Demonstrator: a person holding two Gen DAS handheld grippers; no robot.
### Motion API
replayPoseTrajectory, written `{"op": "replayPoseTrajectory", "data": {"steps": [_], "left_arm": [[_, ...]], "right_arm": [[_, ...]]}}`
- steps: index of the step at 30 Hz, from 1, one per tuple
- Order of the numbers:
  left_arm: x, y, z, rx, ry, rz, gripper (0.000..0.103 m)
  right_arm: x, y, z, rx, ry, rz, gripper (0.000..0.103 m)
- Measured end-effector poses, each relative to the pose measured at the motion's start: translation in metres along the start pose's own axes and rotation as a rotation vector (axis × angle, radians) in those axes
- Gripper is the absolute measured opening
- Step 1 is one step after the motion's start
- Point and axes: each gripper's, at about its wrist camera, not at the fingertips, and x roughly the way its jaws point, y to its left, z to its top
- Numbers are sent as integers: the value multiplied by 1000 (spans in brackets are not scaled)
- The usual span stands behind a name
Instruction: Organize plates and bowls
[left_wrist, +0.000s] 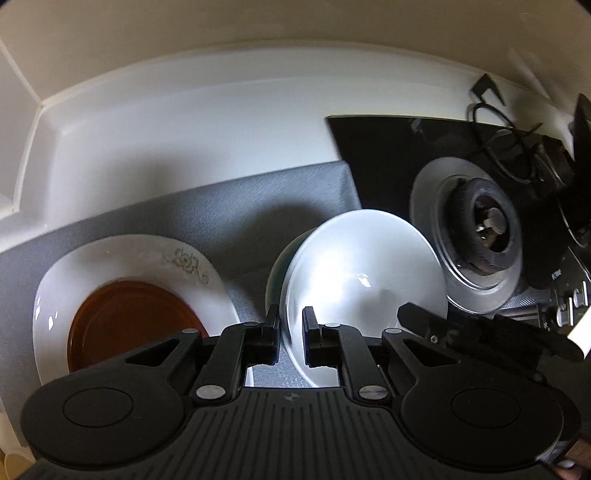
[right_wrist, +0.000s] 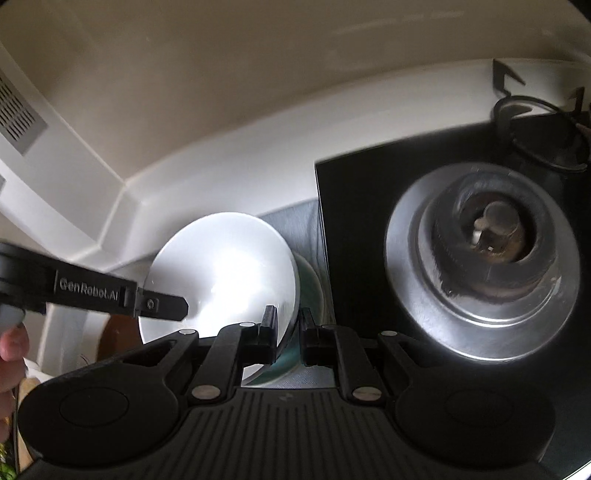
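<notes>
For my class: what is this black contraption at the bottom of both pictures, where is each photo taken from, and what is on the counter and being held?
No robot here: a person holds a hand-held two-finger gripper in each hand, and a wide-angle camera on each looks out along its fingers. One picture is from the left gripper, the other from the right gripper.

Both are shut on the rim of one white bowl, from opposite sides, holding it tilted. Its outside looks green.

Below lies a grey mat on a white counter. On the mat sits a white plate with a flower pattern, with a brown dish on it. To the right is a black stove with a gas burner.
</notes>
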Motion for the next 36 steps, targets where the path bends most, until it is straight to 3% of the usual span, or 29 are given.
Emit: {"op": "replayPoseTrajectory", "data": {"steps": [6, 12, 16, 20, 25, 29, 33, 36], "left_arm": [[13, 5, 0, 1, 33, -4, 12], [24, 35, -6, -153, 102, -133, 12], [19, 48, -9, -200, 84, -159, 13], [19, 47, -8, -178, 64, -131, 14], [22, 36, -7, -140, 48, -151, 14], [28, 27, -7, -110, 44, -104, 14], [40, 28, -6, -135, 54, -91, 20], [53, 22, -7, -123, 72, -95, 20]], "right_arm": [[10, 2, -2, -15, 7, -17, 11], [11, 0, -5, 1, -11, -19, 14], [10, -8, -5, 42, -18, 19, 16], [3, -17, -1, 94, -18, 63, 23], [-6, -32, -1, 136, -10, 102, 23], [-13, -43, -5, 156, -27, 81, 24], [-7, -50, -11, 199, -13, 97, 42], [6, -51, -14, 245, 6, 139, 44]]}}
